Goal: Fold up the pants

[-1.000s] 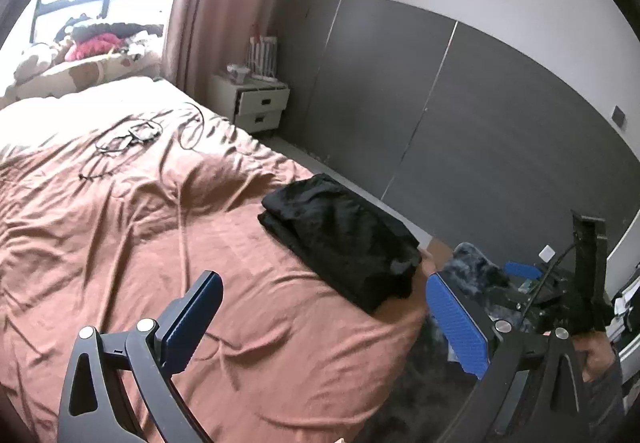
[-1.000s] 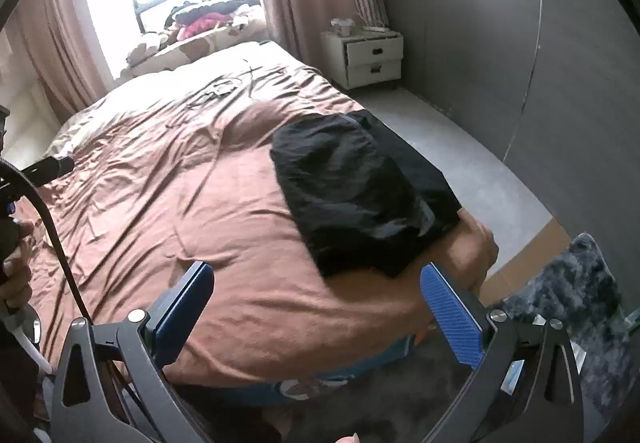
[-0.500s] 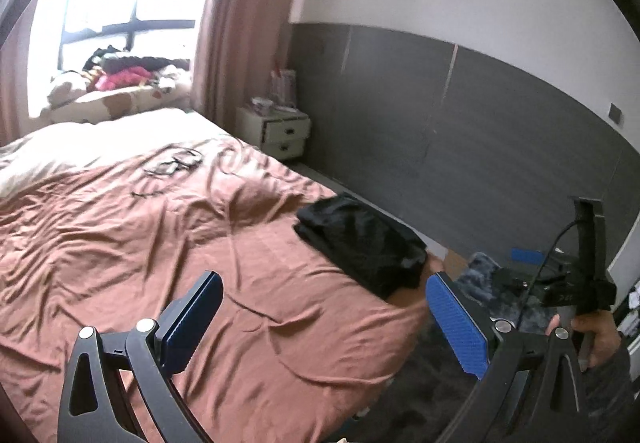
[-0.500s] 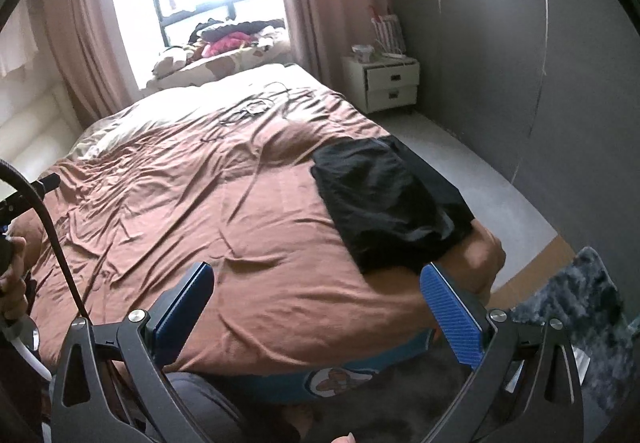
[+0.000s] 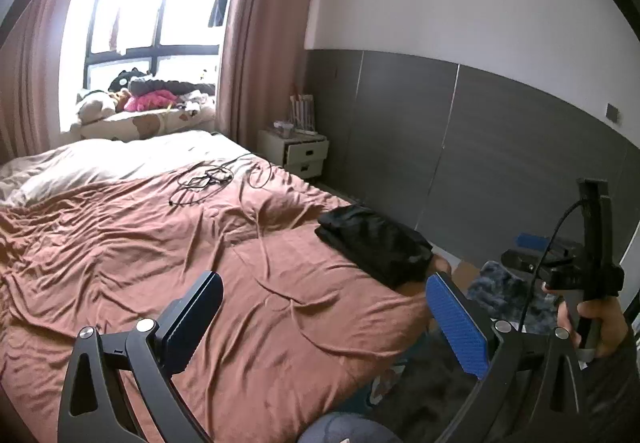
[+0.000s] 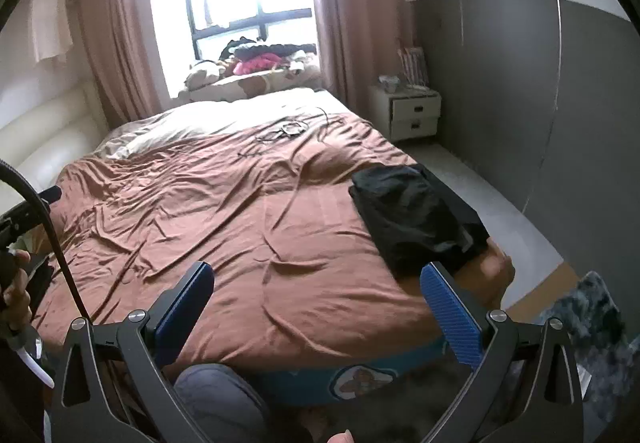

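Observation:
Black pants (image 5: 376, 243) (image 6: 420, 219) lie folded into a compact rectangle at the near right corner of the bed (image 5: 160, 243) (image 6: 240, 211), which has a brown sheet. My left gripper (image 5: 324, 319) is open and empty, held back from the bed's foot with the pants ahead to the right. My right gripper (image 6: 316, 307) is also open with nothing between its blue pads, well short of the pants. In the left wrist view, a hand (image 5: 600, 327) holds the right gripper's handle at the far right.
Tangled cables (image 5: 212, 179) (image 6: 284, 131) lie on the far part of the bed. A white nightstand (image 5: 296, 159) (image 6: 408, 115) stands by the dark wall panels. Soft toys and clothes (image 6: 256, 63) pile on the window ledge. A dark shaggy rug (image 6: 592, 315) covers the floor at right.
Both grippers have drawn back and risen from the bed, so the folded pants look smaller and farther away. The pants lie unmoved.

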### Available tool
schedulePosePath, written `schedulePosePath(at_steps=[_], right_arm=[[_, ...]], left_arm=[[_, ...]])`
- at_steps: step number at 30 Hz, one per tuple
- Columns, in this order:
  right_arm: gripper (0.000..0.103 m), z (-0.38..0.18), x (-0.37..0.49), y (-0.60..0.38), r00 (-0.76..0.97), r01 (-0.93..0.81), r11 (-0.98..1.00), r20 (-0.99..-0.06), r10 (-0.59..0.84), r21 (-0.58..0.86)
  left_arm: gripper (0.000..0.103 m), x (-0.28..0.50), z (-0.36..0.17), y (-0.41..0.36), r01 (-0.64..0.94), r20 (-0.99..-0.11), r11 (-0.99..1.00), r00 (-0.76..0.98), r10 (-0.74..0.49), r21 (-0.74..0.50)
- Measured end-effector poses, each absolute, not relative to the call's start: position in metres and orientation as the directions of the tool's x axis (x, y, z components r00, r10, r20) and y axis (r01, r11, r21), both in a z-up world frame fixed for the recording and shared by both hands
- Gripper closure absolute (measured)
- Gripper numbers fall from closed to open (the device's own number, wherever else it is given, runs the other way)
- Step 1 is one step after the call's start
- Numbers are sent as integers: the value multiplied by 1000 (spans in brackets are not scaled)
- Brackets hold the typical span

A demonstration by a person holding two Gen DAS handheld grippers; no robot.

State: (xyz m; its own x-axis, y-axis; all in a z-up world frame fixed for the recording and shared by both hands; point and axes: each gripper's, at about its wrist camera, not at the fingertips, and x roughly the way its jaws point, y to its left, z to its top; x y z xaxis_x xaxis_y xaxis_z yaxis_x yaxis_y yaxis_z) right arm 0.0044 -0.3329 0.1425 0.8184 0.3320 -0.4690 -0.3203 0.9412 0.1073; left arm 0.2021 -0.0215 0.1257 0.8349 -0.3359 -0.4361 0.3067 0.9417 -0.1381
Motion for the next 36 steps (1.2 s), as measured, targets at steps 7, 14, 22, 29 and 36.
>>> schedulePosePath(at_steps=[7,14,22,29,36], right_arm=[[0,135,-29,-323,834,-354,932,-423,354,83],[0,125,-60,-323,824,-395,912,-396,405,112],[0,116,-102,-327,838,-415,901,-333,432,124],[0,97,-121,-322,838,-405,902,-333,432,151],[0,88,-147,-307,851,-385,912,-328,410,142]], left_arm=[[0,155,124,-15,282,-402,952,864,-305,-115],[0,107,123,-9,250,-364,963,891,-271,-105],[0,61,112,-1,217,-336,970,911,-240,-106],[0,25,98,3,183,-328,977,921,-210,-112],[0,0,83,2,147,-325,985,930,-170,-94]])
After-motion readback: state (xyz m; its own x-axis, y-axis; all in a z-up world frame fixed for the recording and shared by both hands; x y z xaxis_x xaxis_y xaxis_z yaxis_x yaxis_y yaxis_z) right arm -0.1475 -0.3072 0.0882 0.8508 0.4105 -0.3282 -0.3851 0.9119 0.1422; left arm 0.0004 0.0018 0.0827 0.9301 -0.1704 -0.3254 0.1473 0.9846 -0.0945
